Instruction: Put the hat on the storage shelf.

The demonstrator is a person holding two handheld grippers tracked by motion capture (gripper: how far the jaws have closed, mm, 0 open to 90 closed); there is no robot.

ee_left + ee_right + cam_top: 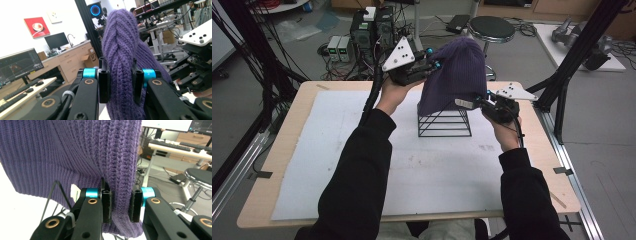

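Purple ribbed knit beanie (455, 75) is what I am handling, and it is sitting draped over a black wire-frame rack (445, 123) that stands on the white mat (337, 165) covering the light wooden table (287, 120). I am gripping it from both sides. My left gripper (432, 64) is pinching the hat high up near its crown; in the left gripper view a bunched, twisted fold of the knit is running straight up between the two black pads (103, 82), filling the gap from pad to pad, so the jaws are standing narrow and clamped on the fabric. My right gripper (477, 102) is holding the lower edge on the opposite side, just above the rack's top. In the right gripper view a thick vertical fold of the ribbed cuff is squeezed between the pads (135, 203), with the hem hanging a little below them and the rest of the hat spreading away to the left. A small white label (74, 191) is showing at the cuff just beside the left-hand pad, and a thin wire of the rack is crossing below the hem.
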